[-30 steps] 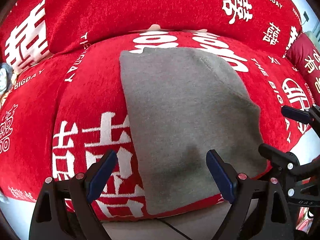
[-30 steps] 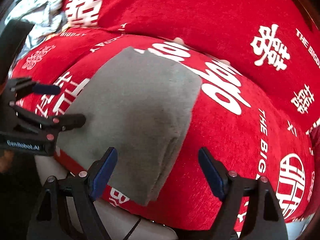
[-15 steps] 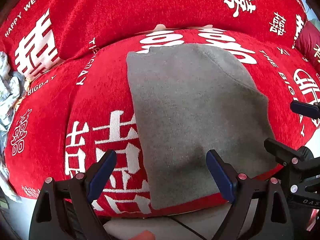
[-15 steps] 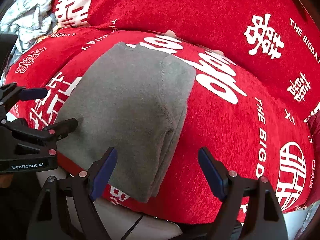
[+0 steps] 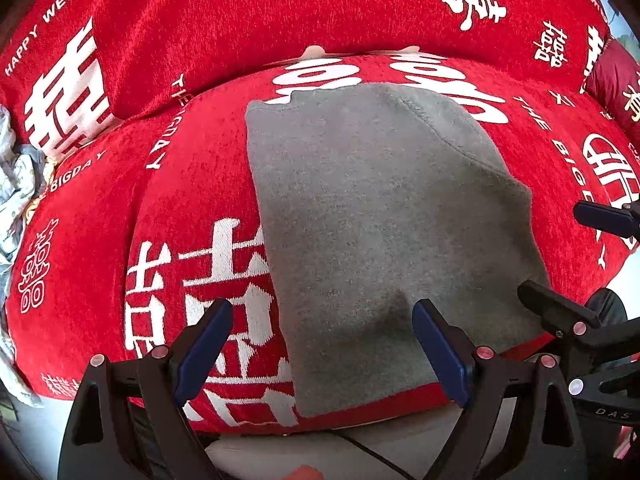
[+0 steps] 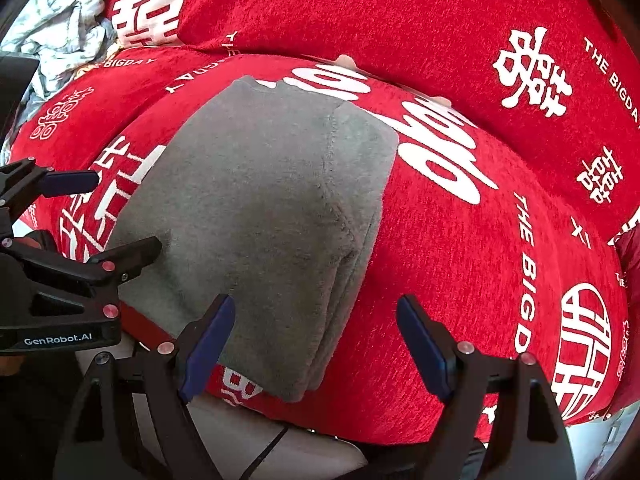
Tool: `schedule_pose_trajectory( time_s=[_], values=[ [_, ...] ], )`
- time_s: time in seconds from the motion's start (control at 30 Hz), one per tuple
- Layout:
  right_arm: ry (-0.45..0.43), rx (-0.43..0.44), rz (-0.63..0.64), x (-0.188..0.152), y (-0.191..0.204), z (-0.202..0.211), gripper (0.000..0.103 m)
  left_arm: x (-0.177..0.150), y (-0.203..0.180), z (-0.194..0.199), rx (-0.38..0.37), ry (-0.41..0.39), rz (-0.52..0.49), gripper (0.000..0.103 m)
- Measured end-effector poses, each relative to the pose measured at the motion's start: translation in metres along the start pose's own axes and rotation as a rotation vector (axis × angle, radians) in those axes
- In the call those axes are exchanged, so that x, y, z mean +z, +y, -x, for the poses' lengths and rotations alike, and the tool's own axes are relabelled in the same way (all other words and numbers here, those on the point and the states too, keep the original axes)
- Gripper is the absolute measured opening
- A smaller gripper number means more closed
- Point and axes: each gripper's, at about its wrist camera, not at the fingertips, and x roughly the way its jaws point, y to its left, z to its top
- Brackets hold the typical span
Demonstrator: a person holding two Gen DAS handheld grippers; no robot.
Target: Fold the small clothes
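Grey fleecy garment (image 5: 384, 216) is what we've got folded up on the red sofa cover (image 5: 192, 200), lying flat on the seat cushion with its near edge reaching the cushion's front lip. From the right wrist view the folded layers stack up along its right side (image 6: 344, 280), so it's clearly doubled over, and a seam line runs down the top layer.

Our left tongs (image 5: 320, 354) are spread wide and holding nothing, one fingertip over the red cover and the other over the grey cloth near its front edge (can't say for sure whether that one touches the fabric). Our right tongs (image 6: 316, 348) are also spread wide and empty, straddling the garment's right front corner, one tip above the grey and one above the bare red cover.

Each tool pokes into the other's camera: the right one shows at the right edge of the left view (image 5: 584, 312), the left one at the left edge of the right view (image 6: 60, 248).

Around it: a crumpled pale printed cloth (image 6: 60, 28) sits off to the left on the sofa, well apart from the garment. A dark red cushion (image 5: 616, 84) sits at the far right. A thin black cable (image 5: 372, 456) runs below the seat front.
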Motion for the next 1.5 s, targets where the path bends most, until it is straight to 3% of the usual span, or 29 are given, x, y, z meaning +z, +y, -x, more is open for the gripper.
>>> schedule_pose_trajectory(
  time_s=[1.5],
  values=[
    [0.003, 0.002, 0.018, 0.0016, 0.0061, 0.0004, 0.086, -0.0016, 0.0022, -0.0052, -0.019, 0.015, -0.024, 0.092]
  ],
)
